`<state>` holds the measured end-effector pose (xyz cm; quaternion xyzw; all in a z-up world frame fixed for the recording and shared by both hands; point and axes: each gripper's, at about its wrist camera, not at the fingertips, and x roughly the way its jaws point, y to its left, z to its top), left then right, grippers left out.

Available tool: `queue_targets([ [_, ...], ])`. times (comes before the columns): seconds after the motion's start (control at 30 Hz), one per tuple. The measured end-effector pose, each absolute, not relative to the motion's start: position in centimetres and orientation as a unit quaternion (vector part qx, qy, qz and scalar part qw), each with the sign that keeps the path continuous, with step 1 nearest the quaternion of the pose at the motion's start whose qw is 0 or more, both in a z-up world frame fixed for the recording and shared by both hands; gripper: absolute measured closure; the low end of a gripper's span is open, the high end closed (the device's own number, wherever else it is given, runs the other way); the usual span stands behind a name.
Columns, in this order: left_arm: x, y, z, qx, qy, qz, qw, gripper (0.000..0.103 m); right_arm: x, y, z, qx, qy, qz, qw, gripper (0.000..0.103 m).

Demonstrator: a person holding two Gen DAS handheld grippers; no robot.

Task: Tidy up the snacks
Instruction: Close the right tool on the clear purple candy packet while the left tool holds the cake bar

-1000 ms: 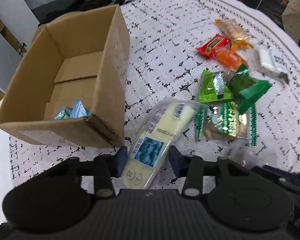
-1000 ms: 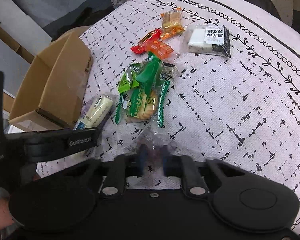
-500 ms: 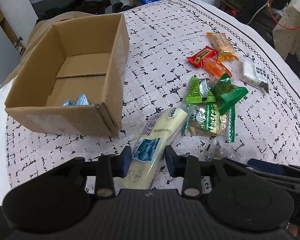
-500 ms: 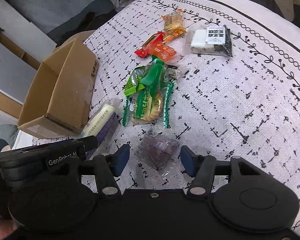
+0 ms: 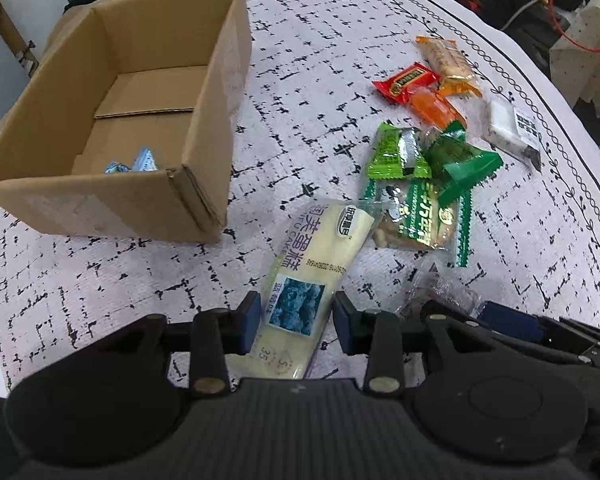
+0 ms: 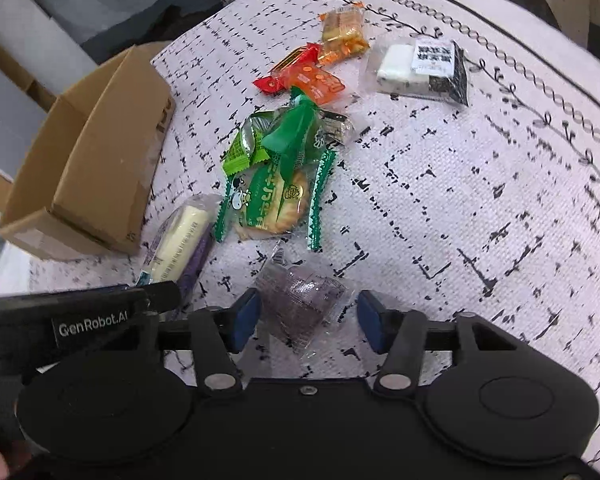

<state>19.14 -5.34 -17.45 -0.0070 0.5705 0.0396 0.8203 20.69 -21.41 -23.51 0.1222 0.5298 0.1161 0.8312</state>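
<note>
right gripper (image 6: 306, 322) now wide around purple-wrapped snack (image 6: 300, 306)

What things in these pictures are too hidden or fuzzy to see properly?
- Cardboard box, left wrist view: its near wall hides most of the blue packets inside.
- Same box, right wrist view: seen from outside, so its inside is hidden.
- Long yellow cake pack, left wrist view: its lower end runs under the left gripper.
- Clear purple packet between the right gripper's fingers: contents too blurry to name.
</note>
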Motion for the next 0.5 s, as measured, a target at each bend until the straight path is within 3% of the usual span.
queue_targets([
  [0.03,19.1,-5.4,-17.5,-0.006,0.57,0.038,0.82,0.062,20.6,-21.3,-23.4,0.118,0.529,0.118,0.832,0.056],
  [0.2,19.1,-5.7,-17.7,0.005,0.57,0.043,0.821,0.036,20.2,-22.2,-23.2,0.12,0.537,0.1,0.829,0.057],
  [0.27,19.1,-5.9,-17.7,0.012,0.567,0.046,0.822,0.031,19.9,-22.7,-23.1,0.126,0.541,0.092,0.826,0.056],
  [0.5,19.6,-5.9,-18.5,0.019,0.579,0.047,0.814,0.029,20.0,-23.9,-23.1,0.163,0.545,0.076,0.819,0.05],
])
